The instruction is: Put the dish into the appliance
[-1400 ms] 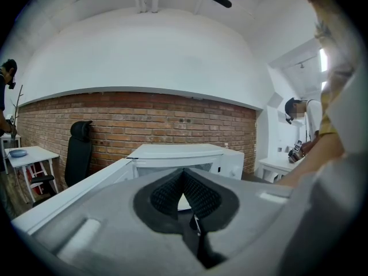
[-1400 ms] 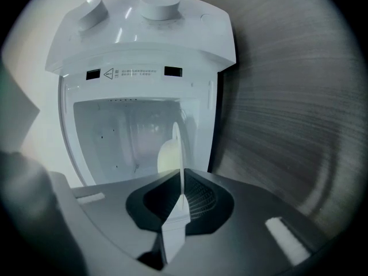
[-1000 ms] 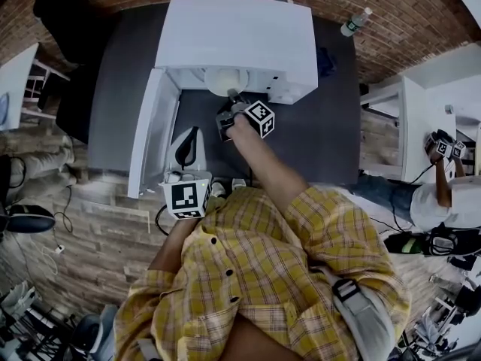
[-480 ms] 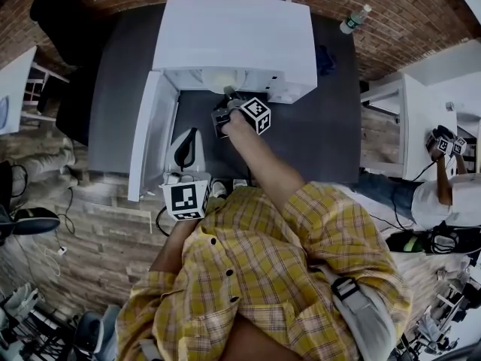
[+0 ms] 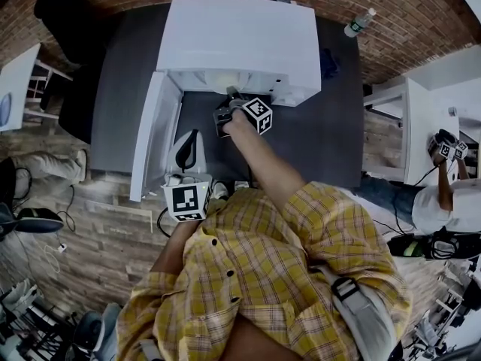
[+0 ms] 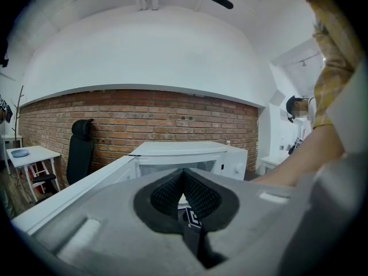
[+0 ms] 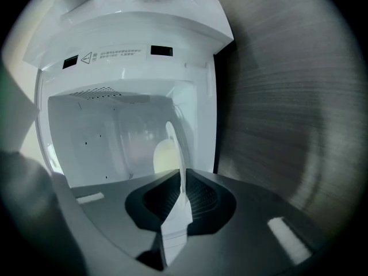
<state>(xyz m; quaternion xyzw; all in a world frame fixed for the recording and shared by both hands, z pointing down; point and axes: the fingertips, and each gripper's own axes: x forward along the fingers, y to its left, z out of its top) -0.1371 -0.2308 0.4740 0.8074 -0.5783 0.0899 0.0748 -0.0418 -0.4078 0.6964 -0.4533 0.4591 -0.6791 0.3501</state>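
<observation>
One microwave (image 5: 240, 40), one plate (image 7: 172, 148): right arm (image 5: 264, 164) outstretched, right fingers (image 7: 202, 197) opening around the plate's rim; left fingers (image 6: 202, 197) closed, empty

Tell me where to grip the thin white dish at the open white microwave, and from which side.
Pinch its near rim, coming from the front through the open doorway. The thin white dish sits edge-on between the right gripper's jaws, which are opening; the white microwave's walls close every other side.
</observation>
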